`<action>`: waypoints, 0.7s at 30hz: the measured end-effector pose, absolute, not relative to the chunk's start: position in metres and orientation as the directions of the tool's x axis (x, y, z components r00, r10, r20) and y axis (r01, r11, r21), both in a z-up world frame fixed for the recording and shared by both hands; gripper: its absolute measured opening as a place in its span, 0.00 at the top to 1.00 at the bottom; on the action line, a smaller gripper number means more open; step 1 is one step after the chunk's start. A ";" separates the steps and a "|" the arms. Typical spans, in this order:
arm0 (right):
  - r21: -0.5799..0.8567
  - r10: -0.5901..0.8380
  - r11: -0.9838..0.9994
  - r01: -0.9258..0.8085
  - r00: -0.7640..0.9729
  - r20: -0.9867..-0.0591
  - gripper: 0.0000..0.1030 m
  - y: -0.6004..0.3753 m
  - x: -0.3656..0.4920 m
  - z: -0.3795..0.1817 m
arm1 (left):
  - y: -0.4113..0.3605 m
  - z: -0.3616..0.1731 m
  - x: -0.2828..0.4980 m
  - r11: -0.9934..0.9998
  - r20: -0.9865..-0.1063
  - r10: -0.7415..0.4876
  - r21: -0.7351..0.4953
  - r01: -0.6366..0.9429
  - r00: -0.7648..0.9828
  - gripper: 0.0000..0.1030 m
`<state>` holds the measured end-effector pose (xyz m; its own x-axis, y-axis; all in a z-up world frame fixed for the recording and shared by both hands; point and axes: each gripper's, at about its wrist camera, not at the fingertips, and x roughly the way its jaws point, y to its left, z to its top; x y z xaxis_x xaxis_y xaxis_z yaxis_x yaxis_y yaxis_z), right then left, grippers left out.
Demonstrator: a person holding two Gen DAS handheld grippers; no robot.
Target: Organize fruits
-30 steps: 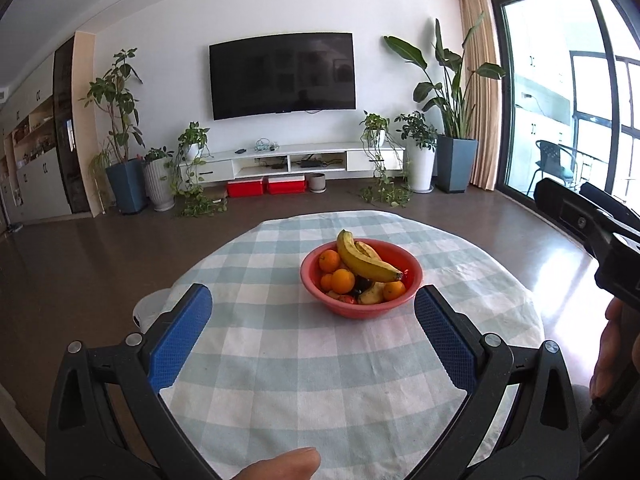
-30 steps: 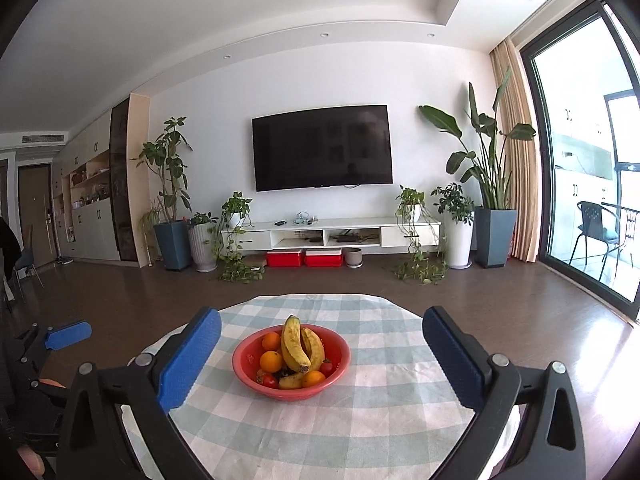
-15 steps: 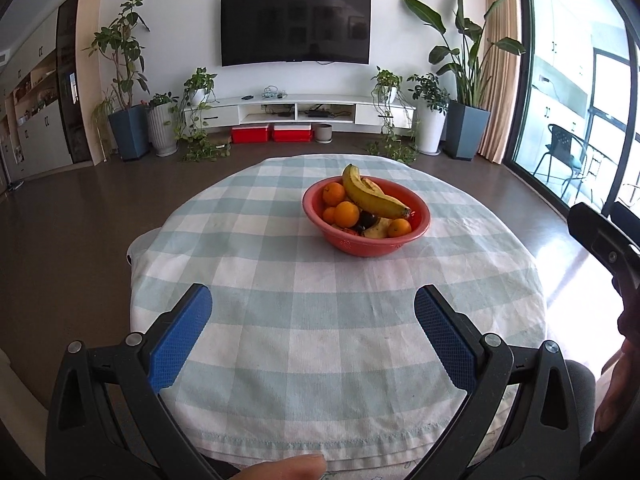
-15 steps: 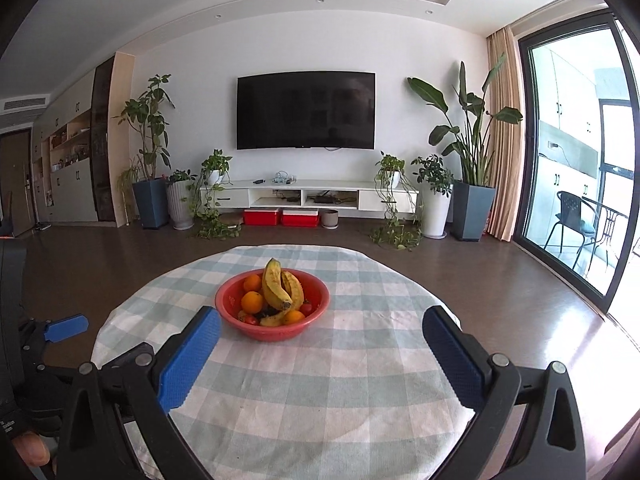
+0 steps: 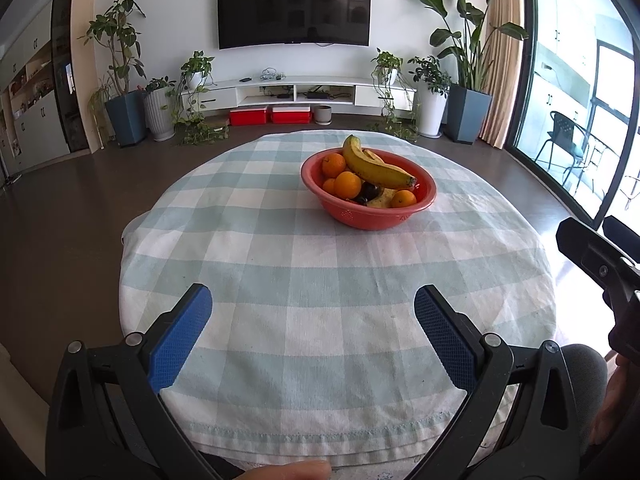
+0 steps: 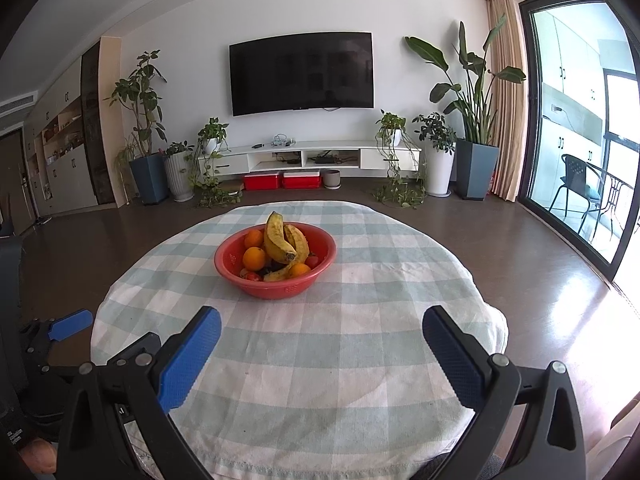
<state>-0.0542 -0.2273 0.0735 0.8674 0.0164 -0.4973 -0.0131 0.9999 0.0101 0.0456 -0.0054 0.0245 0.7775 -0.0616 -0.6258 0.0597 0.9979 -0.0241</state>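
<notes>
Centrally, checked tablecloth [image 5: 320, 288], television [image 5: 294, 6] behind.

No words, labels, brand marks, numbers or signs could be read on anything in either view.

A woven cotton-like tablecloth [image 5: 320, 280] in pale green and white checks, matt and slightly creased, is seen beneath both tools, with a stitched hem at its near edge. Ahead of the fingers, a smooth red plastic bowl [image 5: 372, 216] with a faint sheen and small perforations is shown. The left gripper [image 5: 312, 340] and right gripper [image 6: 320, 356] are made of matt black plastic, with rough, dimpled blue rubbery pads [image 6: 188, 364] and small metal pivot screws. Beyond the table, a dark polished floor [image 6: 540, 272] is seen reflecting window light.
</notes>
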 end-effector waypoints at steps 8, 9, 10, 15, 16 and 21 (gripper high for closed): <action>0.013 0.019 1.000 -0.014 0.848 -0.530 0.00 -0.226 -0.052 0.065 | -0.003 0.016 0.049 0.998 -0.640 -0.059 -0.026 0.056 0.766 0.00; 0.012 0.019 1.000 -0.015 0.847 -0.531 0.00 -0.226 -0.052 0.064 | -0.003 0.015 0.049 0.998 -0.642 -0.060 -0.025 0.057 0.765 0.00; 0.011 0.018 1.000 -0.015 0.845 -0.534 0.00 -0.225 -0.052 0.063 | -0.003 0.014 0.049 0.998 -0.643 -0.059 -0.024 0.057 0.764 0.00; 0.010 0.016 1.000 -0.013 0.840 -0.542 0.00 -0.225 -0.053 0.061 | -0.004 0.012 0.049 0.998 -0.644 -0.059 -0.023 0.058 0.763 0.00; 0.011 0.017 1.000 -0.014 0.840 -0.542 0.00 -0.225 -0.052 0.062 | -0.004 0.012 0.049 0.998 -0.645 -0.061 -0.024 0.059 0.762 0.00; 0.011 0.014 1.000 -0.010 0.836 -0.548 0.00 -0.226 -0.053 0.059 | -0.004 0.011 0.048 0.998 -0.644 -0.060 -0.024 0.059 0.763 0.00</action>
